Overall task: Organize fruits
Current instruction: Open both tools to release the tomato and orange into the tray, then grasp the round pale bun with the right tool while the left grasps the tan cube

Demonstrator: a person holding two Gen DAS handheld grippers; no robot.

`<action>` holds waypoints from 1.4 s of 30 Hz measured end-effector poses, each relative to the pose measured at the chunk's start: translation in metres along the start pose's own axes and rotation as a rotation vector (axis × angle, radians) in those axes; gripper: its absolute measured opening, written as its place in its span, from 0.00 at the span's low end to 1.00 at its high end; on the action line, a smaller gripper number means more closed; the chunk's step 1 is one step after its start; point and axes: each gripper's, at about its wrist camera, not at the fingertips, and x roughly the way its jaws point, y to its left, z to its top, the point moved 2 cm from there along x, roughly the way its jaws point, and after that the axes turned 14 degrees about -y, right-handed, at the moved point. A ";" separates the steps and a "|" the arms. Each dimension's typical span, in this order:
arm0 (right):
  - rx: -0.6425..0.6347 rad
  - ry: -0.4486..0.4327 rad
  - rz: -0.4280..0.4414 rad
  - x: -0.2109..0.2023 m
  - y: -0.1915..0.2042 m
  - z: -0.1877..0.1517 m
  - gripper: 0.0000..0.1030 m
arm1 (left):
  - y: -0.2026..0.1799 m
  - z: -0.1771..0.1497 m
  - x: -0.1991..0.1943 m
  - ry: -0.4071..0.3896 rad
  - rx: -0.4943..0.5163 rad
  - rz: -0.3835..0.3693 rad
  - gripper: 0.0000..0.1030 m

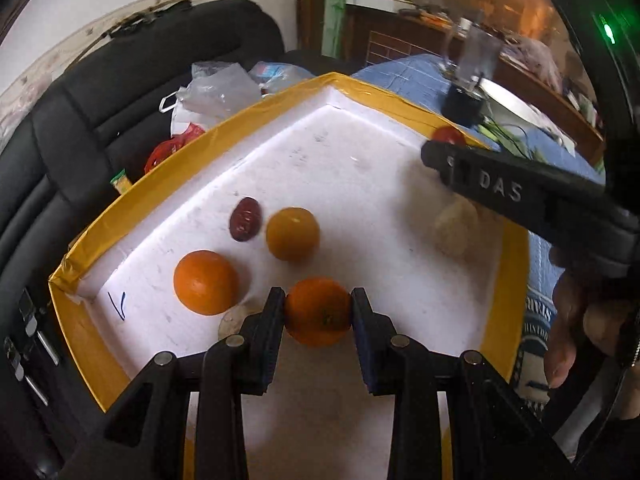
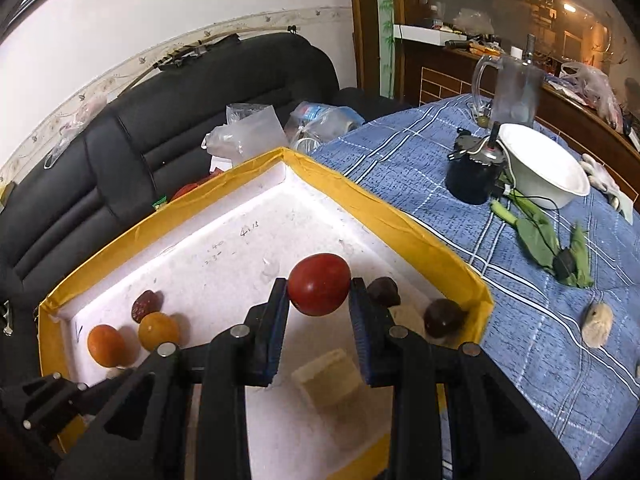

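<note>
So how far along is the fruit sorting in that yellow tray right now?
About midway, it seems. Two oranges and a red date already sit grouped in the tray's left corner. The left gripper is shut on another orange; the right gripper holds a red tomato. Two dark fruits by the right wall look unsorted.

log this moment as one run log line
left gripper: shut on orange | right gripper: shut on red fruit | both over yellow-rimmed tray | two orange fruits and date in tray
</note>
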 end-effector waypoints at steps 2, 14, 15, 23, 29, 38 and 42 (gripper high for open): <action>-0.001 0.020 0.007 0.007 0.001 0.000 0.33 | 0.003 0.003 0.002 0.016 -0.018 0.000 0.34; 0.094 -0.065 -0.037 -0.057 -0.035 -0.010 0.62 | 0.020 0.004 -0.018 -0.032 -0.153 0.035 0.73; 0.099 -0.081 -0.059 -0.073 -0.043 -0.016 0.63 | 0.017 0.004 -0.022 -0.047 -0.155 0.035 0.74; 0.283 -0.088 -0.270 -0.178 -0.145 -0.091 0.71 | -0.077 -0.005 -0.047 -0.094 0.019 -0.140 0.78; 0.415 -0.070 -0.552 -0.234 -0.252 -0.142 0.68 | -0.172 -0.020 -0.045 -0.076 0.188 -0.304 0.78; 0.475 -0.015 -0.658 -0.212 -0.345 -0.142 0.53 | -0.251 -0.017 -0.022 -0.067 0.287 -0.377 0.78; 0.451 0.003 -0.667 -0.191 -0.358 -0.134 0.50 | -0.278 -0.010 -0.007 -0.073 0.312 -0.383 0.78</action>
